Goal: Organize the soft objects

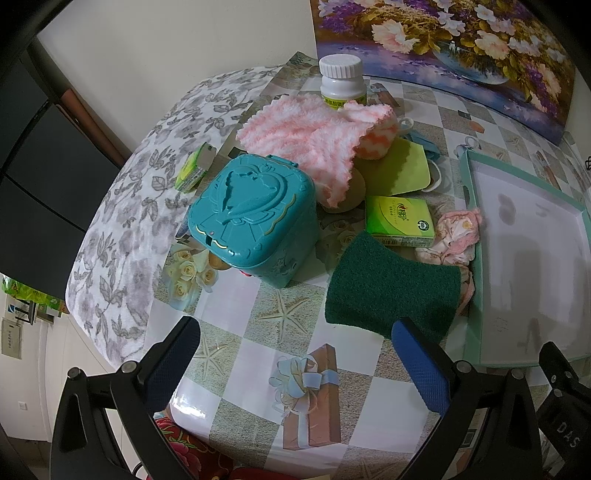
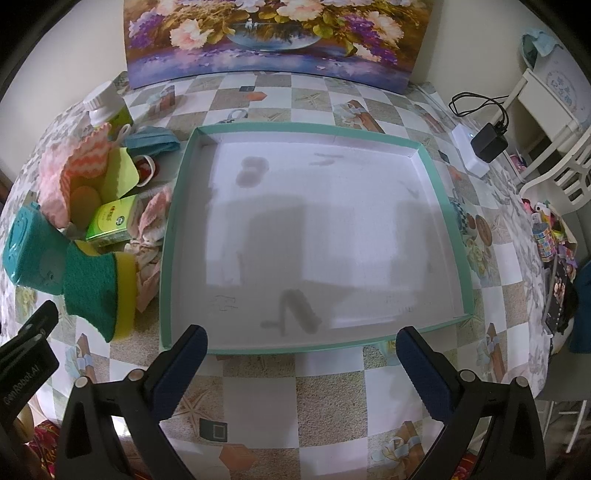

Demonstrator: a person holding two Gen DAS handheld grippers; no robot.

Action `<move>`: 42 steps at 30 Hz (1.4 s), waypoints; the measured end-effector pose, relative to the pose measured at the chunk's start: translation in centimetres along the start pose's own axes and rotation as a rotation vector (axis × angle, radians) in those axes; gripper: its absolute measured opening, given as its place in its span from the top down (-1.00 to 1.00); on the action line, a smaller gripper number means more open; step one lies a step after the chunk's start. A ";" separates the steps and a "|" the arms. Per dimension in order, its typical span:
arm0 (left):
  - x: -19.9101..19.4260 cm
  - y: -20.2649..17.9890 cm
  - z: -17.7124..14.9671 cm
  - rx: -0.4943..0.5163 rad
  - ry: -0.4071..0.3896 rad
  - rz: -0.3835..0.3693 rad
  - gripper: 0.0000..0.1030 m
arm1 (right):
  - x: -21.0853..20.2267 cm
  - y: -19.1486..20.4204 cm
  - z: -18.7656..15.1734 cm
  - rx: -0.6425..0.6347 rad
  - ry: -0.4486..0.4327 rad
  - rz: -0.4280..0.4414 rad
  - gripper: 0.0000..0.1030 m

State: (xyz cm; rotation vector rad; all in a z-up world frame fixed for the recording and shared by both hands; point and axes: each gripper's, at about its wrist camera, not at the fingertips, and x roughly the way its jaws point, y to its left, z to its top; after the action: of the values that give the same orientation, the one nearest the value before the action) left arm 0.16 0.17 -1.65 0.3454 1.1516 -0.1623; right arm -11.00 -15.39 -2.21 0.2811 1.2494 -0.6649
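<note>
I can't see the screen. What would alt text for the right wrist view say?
A large shallow tray with a teal rim and white floor lies on a checkered tablecloth, nothing in it. The open right tongs point at its near edge. Left of it sit a green-and-yellow sponge, a pink towel and a teal box.

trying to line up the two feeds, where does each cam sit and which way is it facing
Left wrist: on the left gripper, facing the clutter: green sponge, teal case, pink cloth; its open blue-padded fingers show.
Right wrist: on the right gripper, facing the tray; its open fingers show.
Shared: sponge, teal case, tray, flower painting.
</note>
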 end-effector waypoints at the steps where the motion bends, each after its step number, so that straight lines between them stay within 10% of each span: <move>1: -0.1 0.2 0.0 -0.011 -0.001 -0.013 -1.00 | 0.0 0.0 0.0 -0.001 -0.001 0.000 -1.00; 12: 0.1 8.8 1.0 -0.259 -0.026 -0.155 -1.00 | -2.2 5.8 0.5 -0.210 -0.131 0.181 -1.00; 26: 3.1 14.7 0.7 -0.356 -0.014 -0.193 -1.00 | 0.4 14.9 -1.4 -0.569 -0.148 0.162 -1.00; 42: 5.8 16.9 0.7 -0.381 -0.004 -0.237 -1.00 | 3.2 16.6 -0.1 -0.607 -0.139 0.161 -0.87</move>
State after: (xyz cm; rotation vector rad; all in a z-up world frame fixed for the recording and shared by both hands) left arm 8.19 16.01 -3.63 -0.1293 1.1897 -0.1471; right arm -0.59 -3.36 -7.76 -0.1654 1.2210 -0.1437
